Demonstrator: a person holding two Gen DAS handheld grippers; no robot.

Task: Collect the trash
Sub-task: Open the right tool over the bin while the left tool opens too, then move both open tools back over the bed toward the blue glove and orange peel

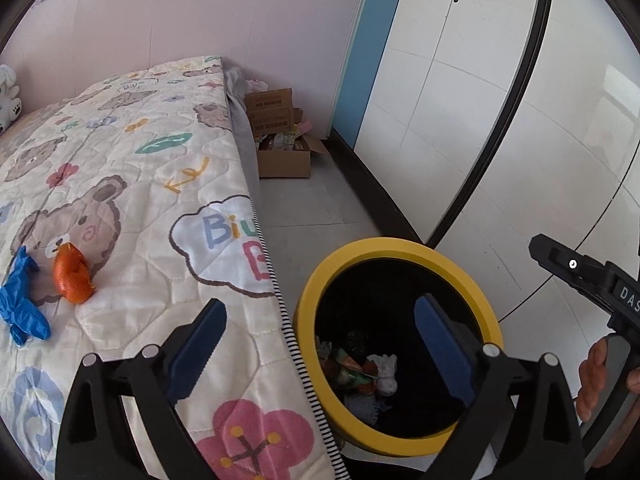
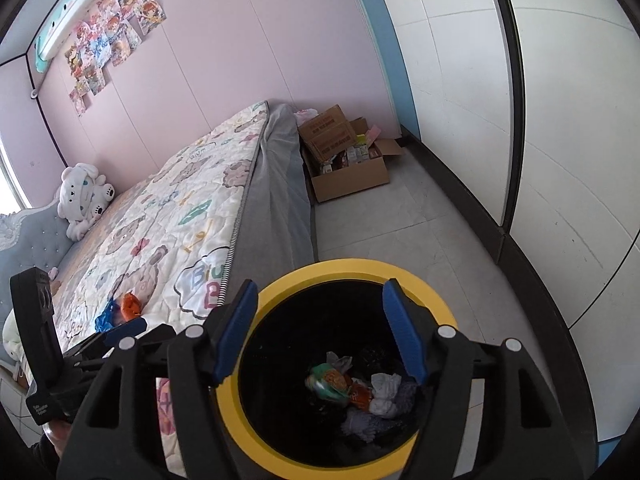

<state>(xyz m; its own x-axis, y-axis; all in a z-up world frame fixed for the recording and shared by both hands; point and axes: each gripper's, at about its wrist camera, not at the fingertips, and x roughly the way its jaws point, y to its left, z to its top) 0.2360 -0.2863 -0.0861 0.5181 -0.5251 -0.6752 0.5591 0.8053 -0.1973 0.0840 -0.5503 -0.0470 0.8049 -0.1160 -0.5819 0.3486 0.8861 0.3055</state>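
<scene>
A round bin with a yellow rim (image 1: 400, 246) (image 2: 352, 266) stands on the floor beside the bed. Crumpled paper and wrappers (image 1: 380, 372) (image 2: 360, 388) lie at its bottom. My left gripper (image 1: 320, 344) hangs open over the bed's edge and the bin, nothing between its blue pads. My right gripper (image 2: 320, 332) is open above the bin's mouth, also empty. On the patterned bedspread (image 1: 140, 184) lie an orange crumpled wrapper (image 1: 74, 274) (image 2: 131, 305) and a blue crumpled glove (image 1: 20, 300) (image 2: 105, 318), to the left of both grippers.
An open cardboard box (image 1: 282, 140) (image 2: 348, 160) of packets sits on the floor at the bed's far corner. White wardrobe doors (image 1: 480, 100) run along the right. A white plush toy (image 2: 82, 196) rests at the headboard. A hand (image 1: 596, 380) holds the right gripper's handle.
</scene>
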